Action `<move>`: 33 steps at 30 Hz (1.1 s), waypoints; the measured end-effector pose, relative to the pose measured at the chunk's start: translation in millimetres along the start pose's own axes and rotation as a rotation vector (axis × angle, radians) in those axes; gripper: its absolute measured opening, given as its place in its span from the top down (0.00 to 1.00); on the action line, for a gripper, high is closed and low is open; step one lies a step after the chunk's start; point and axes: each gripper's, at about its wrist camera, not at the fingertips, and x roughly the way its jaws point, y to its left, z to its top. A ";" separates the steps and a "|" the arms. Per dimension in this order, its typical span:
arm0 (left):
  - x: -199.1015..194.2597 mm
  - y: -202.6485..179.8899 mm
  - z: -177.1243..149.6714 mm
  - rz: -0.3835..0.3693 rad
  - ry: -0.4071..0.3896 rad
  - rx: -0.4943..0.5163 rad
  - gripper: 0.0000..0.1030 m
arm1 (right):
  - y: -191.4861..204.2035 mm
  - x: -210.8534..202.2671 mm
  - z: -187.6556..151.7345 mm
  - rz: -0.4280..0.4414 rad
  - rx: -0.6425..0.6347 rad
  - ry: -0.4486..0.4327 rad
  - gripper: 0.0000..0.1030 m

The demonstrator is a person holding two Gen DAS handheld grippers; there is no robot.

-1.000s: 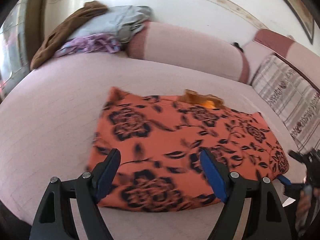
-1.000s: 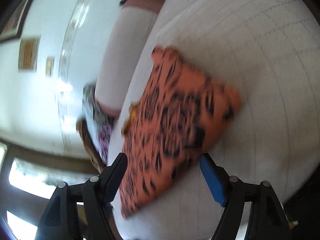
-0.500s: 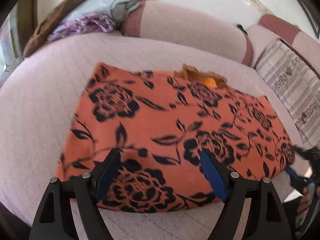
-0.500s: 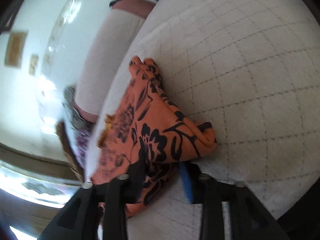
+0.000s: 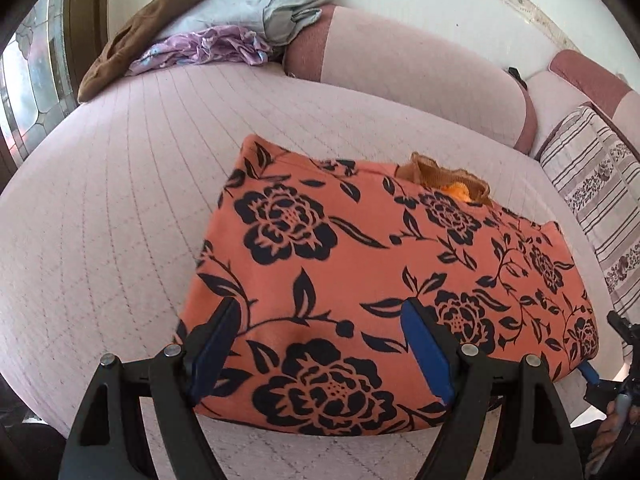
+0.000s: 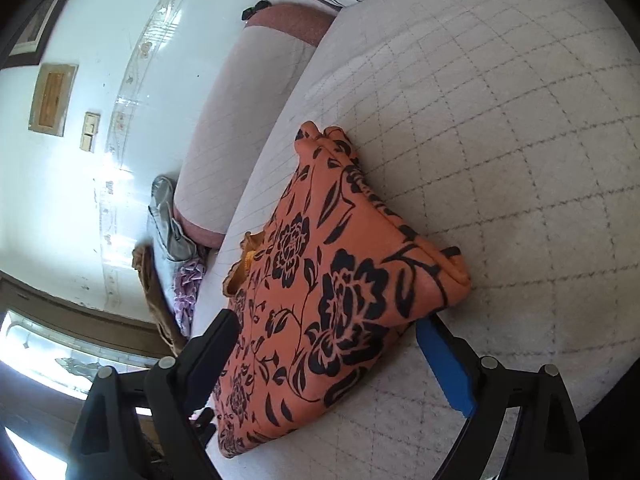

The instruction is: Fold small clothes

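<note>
An orange garment with black flowers [image 5: 384, 272] lies folded flat on the quilted pale sofa seat [image 5: 120, 208]; it also shows in the right wrist view [image 6: 332, 288]. My left gripper [image 5: 320, 320] is open, its fingers over the garment's near edge, holding nothing. My right gripper [image 6: 328, 324] is open, its jaws on either side of the garment's near right corner. A frilled orange trim [image 5: 444, 180] sticks out at the far edge.
A pile of brown, grey and purple clothes [image 5: 208, 28] lies at the sofa's back left. A pink bolster [image 5: 400, 72] runs along the wall. A striped cushion [image 5: 592, 184] sits at the right. The right gripper shows at the left wrist view's edge [image 5: 592, 372].
My right gripper was shut on the garment's corner half a second ago and has opened, letting it go. The garment now lies flat. My left gripper stayed open and drew back a little.
</note>
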 end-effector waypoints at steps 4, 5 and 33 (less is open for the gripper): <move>-6.3 6.1 4.8 0.007 -0.018 -0.009 0.20 | -6.7 -0.3 1.5 -0.020 0.048 -0.018 0.11; -6.9 7.5 5.9 0.009 -0.020 -0.011 0.20 | -6.7 -4.6 1.1 -0.034 0.040 -0.031 0.11; -17.2 11.4 22.1 0.018 -0.077 0.031 0.20 | 189.9 -36.0 -129.5 0.034 -0.761 -0.024 0.11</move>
